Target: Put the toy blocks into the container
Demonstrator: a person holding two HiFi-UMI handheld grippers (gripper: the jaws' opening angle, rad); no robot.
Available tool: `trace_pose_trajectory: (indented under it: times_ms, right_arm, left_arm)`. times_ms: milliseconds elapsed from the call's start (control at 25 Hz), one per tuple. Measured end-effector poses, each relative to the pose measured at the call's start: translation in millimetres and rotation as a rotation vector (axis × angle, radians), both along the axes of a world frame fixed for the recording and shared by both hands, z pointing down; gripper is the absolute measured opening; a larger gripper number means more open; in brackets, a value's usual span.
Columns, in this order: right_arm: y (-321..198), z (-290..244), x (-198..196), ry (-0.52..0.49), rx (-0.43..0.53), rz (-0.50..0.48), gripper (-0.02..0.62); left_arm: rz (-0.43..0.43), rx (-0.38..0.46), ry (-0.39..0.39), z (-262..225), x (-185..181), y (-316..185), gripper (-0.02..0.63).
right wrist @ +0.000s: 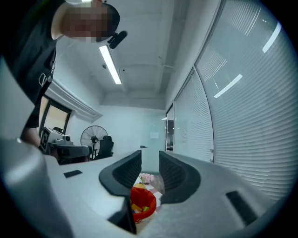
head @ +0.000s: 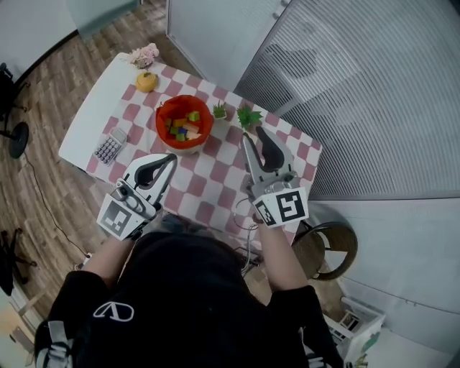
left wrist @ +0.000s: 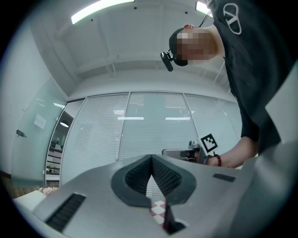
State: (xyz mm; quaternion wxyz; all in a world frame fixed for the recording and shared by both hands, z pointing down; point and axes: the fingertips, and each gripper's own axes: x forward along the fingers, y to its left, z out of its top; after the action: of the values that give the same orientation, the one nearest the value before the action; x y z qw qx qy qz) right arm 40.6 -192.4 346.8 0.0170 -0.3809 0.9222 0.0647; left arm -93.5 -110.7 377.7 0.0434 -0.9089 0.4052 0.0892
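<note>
Red container (head: 184,123) on the checked table (head: 208,183) already holds the toy blocks (head: 182,128), so nothing's left to carry: left gripper (head: 171,158) pinched closed, empty; right gripper (head: 254,134) narrowly parted, empty.

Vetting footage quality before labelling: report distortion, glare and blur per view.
Head view: fisheye warp towards the edges; light even, container sharp. Left gripper view: dark vignette, ceiling light glaring, blinds bowed. Right gripper view: same vignette, light strip bright, focus crisp.

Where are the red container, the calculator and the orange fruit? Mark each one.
red container (head: 159,126), head view, on its left rim.
calculator (head: 110,146), head view, middle of its keypad.
orange fruit (head: 146,82), head view, its centre.
</note>
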Motion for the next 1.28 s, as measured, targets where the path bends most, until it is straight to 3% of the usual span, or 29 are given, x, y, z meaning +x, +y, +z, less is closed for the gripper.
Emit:
trace_pose_trajectory:
  times_ms: [280,600,880,1280]
  right_arm:
    - [37,14,57,-0.025,-0.033,0.125,0.094]
    - [68,37,86,-0.060,-0.068,0.221,0.002]
    - [78,52,103,-0.077,-0.098,0.263,0.002]
    - [76,52,114,-0.078,-0.070,0.299,0.002]
  left_arm:
    - [0.072,0.002,0.001,0,26,-6,0.006]
    - [0.133,0.003,-0.003,0,54,-11,0.006]
    - [0.165,0.006,-0.006,0,69,-13,0.006]
    - [0.175,0.007,-0.008,2,77,-20,0.006]
